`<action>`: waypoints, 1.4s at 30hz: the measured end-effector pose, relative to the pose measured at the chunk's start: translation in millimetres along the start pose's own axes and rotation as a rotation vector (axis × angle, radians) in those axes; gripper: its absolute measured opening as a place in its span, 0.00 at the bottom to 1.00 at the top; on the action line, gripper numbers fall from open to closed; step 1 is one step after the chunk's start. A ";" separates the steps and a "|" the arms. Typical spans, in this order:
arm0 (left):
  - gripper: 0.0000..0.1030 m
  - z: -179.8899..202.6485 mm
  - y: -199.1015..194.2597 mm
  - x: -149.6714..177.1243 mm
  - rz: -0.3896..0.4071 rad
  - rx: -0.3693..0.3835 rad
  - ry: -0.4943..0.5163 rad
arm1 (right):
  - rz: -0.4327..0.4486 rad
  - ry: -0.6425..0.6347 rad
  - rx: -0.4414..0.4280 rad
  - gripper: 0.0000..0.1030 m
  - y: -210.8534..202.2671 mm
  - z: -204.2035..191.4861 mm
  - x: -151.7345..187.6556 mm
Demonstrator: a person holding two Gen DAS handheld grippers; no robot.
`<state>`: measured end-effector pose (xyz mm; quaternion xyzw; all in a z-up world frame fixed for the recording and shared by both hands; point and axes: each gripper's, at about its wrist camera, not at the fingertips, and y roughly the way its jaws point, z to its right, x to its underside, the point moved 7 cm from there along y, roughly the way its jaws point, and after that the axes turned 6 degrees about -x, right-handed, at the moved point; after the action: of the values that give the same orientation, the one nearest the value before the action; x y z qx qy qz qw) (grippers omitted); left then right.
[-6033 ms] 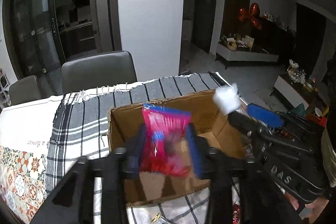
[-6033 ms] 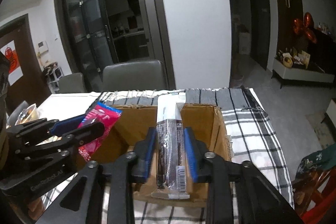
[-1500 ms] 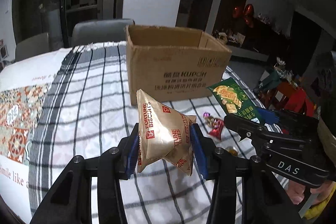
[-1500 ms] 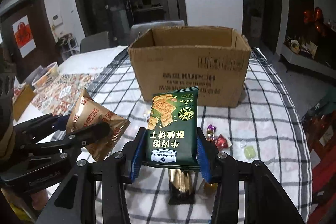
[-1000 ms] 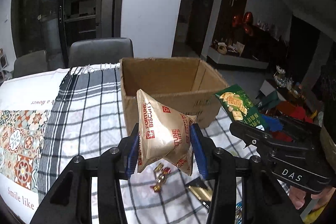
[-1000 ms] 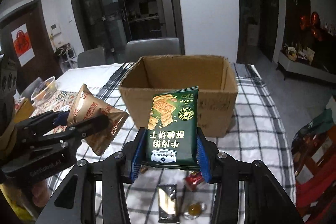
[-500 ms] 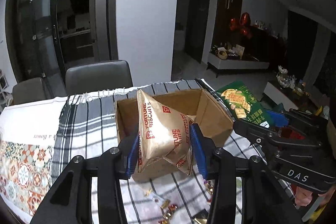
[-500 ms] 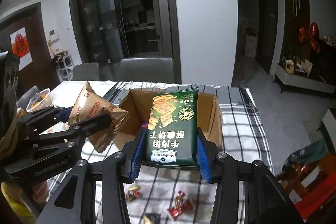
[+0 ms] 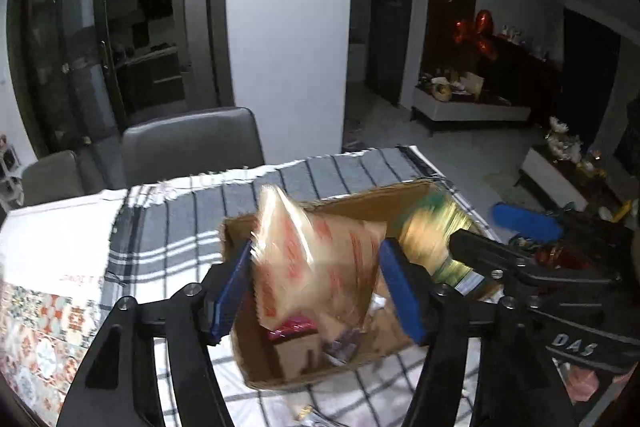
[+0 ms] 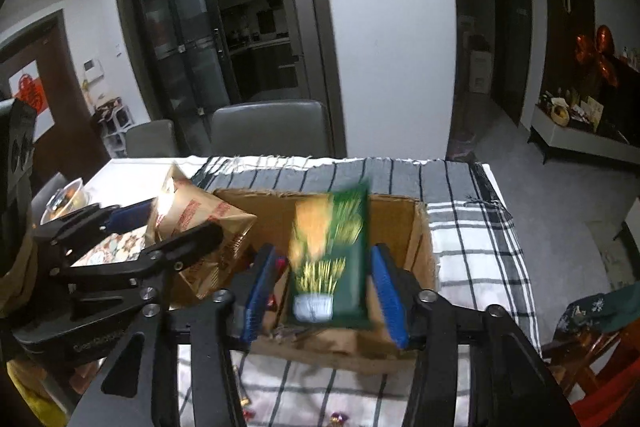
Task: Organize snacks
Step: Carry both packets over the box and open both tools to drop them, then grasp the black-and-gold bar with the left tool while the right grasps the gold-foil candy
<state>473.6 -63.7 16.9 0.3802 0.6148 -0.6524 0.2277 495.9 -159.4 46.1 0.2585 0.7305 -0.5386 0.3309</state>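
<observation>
My left gripper (image 9: pixel 316 283) is open above the open cardboard box (image 9: pixel 236 239). The gold Fortune Biscuits bag (image 9: pixel 312 259) is blurred between its spread blue pads and drops into the box. My right gripper (image 10: pixel 326 291) is open over the same box (image 10: pixel 420 227). The green cracker packet (image 10: pixel 332 259) is blurred and falls free between its pads. The gold bag (image 10: pixel 192 215) also shows at the left of the right wrist view. A red packet (image 9: pixel 292 325) and other snacks lie inside the box.
The box stands on a black-and-white checked cloth (image 10: pixel 472 227) on the table. Wrapped candies (image 10: pixel 338 417) lie on the cloth in front of the box. Grey chairs (image 10: pixel 272 127) stand behind the table. A glass bowl (image 10: pixel 66 199) sits at the far left.
Both grippers rose from the table and moved over the box. Their jaws have just opened, and the gold bag and the green packet are dropping into the box.
</observation>
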 end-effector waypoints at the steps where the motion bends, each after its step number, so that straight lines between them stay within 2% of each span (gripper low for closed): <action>1: 0.69 -2.1 -1.6 0.6 0.000 -0.006 -0.004 | 0.007 0.013 0.006 0.63 -1.9 3.2 0.4; 4: 0.69 -5.2 -14.0 5.5 0.015 -0.009 -0.014 | 0.007 0.027 0.016 0.63 -10.1 7.4 8.1; 13: 0.70 -1.6 -67.0 27.1 0.067 -0.039 0.015 | 0.033 0.005 0.020 0.63 -46.9 -13.9 36.1; 25: 0.70 23.3 -121.2 72.4 0.104 -0.014 0.046 | 0.080 -0.033 0.024 0.63 -101.5 -25.5 81.3; 33: 0.70 39.5 -134.1 117.2 0.079 0.007 0.063 | 0.080 -0.037 0.036 0.63 -123.1 -23.3 119.2; 42: 0.70 54.4 -127.1 165.2 0.001 0.064 0.058 | -0.002 -0.056 0.028 0.62 -120.2 -24.5 170.8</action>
<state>264.4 -70.8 -33.9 0.4064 0.5996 -0.6604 0.1980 292.0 -166.7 -5.1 0.2470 0.7135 -0.5563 0.3470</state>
